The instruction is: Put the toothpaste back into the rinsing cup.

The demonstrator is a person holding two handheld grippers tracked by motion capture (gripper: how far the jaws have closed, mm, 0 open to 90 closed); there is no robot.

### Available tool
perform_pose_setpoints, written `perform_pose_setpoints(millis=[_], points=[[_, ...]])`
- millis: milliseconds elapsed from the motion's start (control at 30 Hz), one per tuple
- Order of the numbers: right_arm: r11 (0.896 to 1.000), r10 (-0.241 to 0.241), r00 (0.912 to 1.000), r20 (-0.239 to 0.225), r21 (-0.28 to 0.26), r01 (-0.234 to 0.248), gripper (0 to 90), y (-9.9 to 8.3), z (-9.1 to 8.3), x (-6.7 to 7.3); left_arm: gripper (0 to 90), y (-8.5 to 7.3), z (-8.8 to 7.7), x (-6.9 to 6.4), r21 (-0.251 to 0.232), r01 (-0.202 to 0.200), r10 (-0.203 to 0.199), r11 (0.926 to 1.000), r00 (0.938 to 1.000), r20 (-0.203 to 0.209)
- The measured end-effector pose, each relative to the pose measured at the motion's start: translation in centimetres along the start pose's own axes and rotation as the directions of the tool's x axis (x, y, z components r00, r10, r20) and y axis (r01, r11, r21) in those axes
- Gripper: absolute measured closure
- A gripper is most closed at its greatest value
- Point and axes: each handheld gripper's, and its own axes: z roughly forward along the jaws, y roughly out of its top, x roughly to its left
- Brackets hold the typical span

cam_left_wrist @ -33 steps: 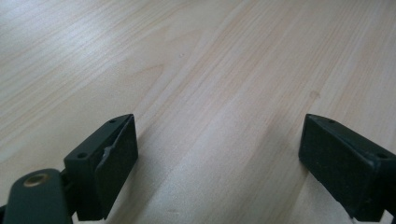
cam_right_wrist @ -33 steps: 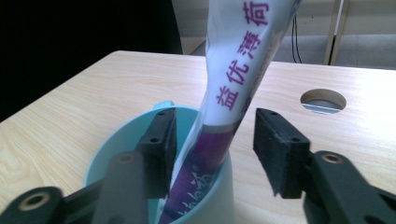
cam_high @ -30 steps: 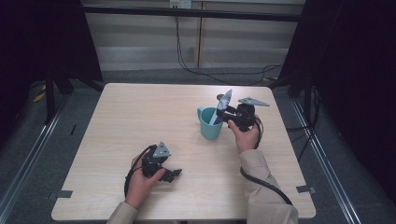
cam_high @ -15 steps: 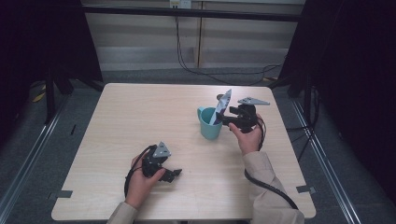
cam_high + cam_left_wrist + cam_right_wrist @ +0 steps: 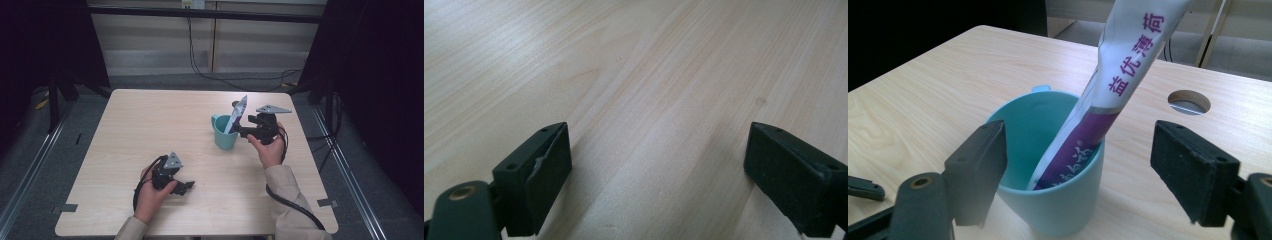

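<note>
A teal cup (image 5: 224, 134) with a handle stands on the right half of the table, and a white and purple toothpaste tube (image 5: 238, 113) leans in it, its top sticking out. My right gripper (image 5: 243, 131) is just right of the cup, open. In the right gripper view its jaws (image 5: 1080, 150) stand wide apart on either side of the cup (image 5: 1058, 200), touching neither it nor the tube (image 5: 1120, 75). My left gripper (image 5: 186, 187) rests low at the near left of the table, open, with bare wood between its jaws (image 5: 656, 155).
The light wooden table (image 5: 150, 125) has a round cable hole (image 5: 1189, 101) beyond the cup. Black cables trail from both grippers. Dark curtains and metal frame legs stand around the table, with cables on the floor behind it.
My right hand has drawn back slightly to the right of the cup. The tube stays leaning in the cup. The left gripper has not moved.
</note>
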Motion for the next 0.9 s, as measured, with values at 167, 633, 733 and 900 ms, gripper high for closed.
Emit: perform_pose_setpoints(millis=[167, 633, 733, 900], points=[[1.000, -0.009, 0.9998, -0.015, 0.007, 0.010, 20.3, -0.2, -0.3, 0.2, 11.5, 0.0, 0.0, 0.0, 0.000, 0.000, 0.000, 1.0000, 1.0000, 0.000], [0.999, -0.032, 0.9987, -0.041, 0.005, 0.032, 17.8, -0.4, -1.1, 0.8, 11.5, 0.0, 0.0, 0.0, 0.000, 0.000, 0.000, 1.0000, 1.0000, 0.000], [0.999, -0.036, 0.9982, -0.048, 0.009, 0.036, 16.7, -0.6, -1.3, 0.9, 11.5, 0.0, 0.0, 0.0, 0.000, 0.000, 0.000, 1.0000, 1.0000, 0.000], [0.998, -0.047, 0.9975, -0.054, 0.026, 0.048, 15.8, -1.0, -1.5, 1.0, 11.5, 0.0, 0.0, 0.0, 0.000, 0.000, 0.000, 1.0000, 1.0000, 0.000]])
